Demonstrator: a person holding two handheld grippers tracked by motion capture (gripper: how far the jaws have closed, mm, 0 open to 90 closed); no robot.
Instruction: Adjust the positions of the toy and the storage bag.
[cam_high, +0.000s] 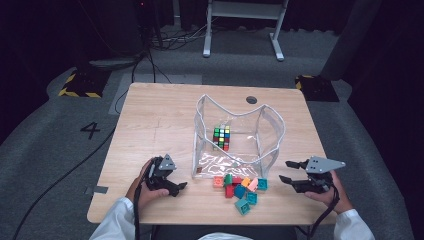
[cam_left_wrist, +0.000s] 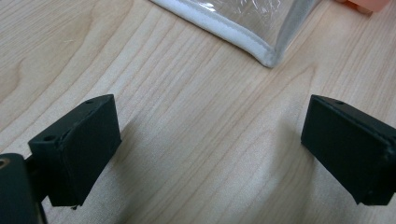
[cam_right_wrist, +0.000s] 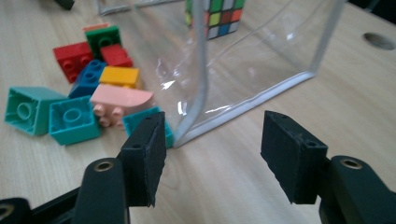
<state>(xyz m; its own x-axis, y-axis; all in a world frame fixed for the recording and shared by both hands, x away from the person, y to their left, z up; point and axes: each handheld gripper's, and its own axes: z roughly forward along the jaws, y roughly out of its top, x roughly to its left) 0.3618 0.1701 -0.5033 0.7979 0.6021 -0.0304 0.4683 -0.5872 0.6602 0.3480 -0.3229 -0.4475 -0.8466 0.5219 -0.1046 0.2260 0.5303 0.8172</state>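
Bricks (cam_high: 239, 189) lie heaped at the desk's near edge between both wide-open grippers, nearer the right gripper (cam_high: 289, 171) than the left gripper (cam_high: 176, 181).

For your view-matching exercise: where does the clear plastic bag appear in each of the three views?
High view: clear plastic bag stands open at table centre.
Left gripper view: its white-trimmed bottom corner at top, right of centre.
Right gripper view: its wall spans the upper middle, beyond the jaws.
Shared landmark: the bag's white edging.
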